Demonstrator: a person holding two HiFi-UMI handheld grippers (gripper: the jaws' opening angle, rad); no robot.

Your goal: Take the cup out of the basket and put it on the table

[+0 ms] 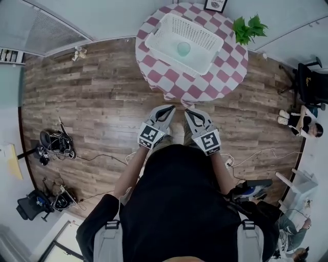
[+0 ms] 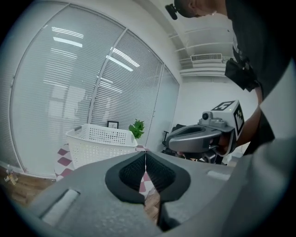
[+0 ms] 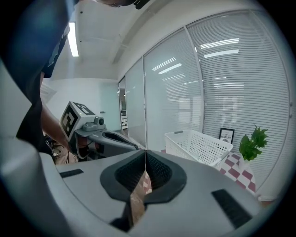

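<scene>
Facing the bench (image 1: 177,88), left gripper (image 1: 168,109) and right gripper (image 1: 189,112) are both closed and empty. Cup (image 1: 183,48) stands in the basket (image 1: 202,33). Risk: reaching in with closed jaws could topple the cup or shove the basket.

Green plant (image 1: 249,28), framed picture (image 1: 216,4), wood floor (image 1: 92,102), black chair (image 1: 311,84).

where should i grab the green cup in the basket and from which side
Probably its rim, coming straight down from above. The cup seems to stand upright near the middle of the basket, showing a round mouth, and the basket's walls block any sideways approach. One jaw inside the mouth, one outside.
</scene>
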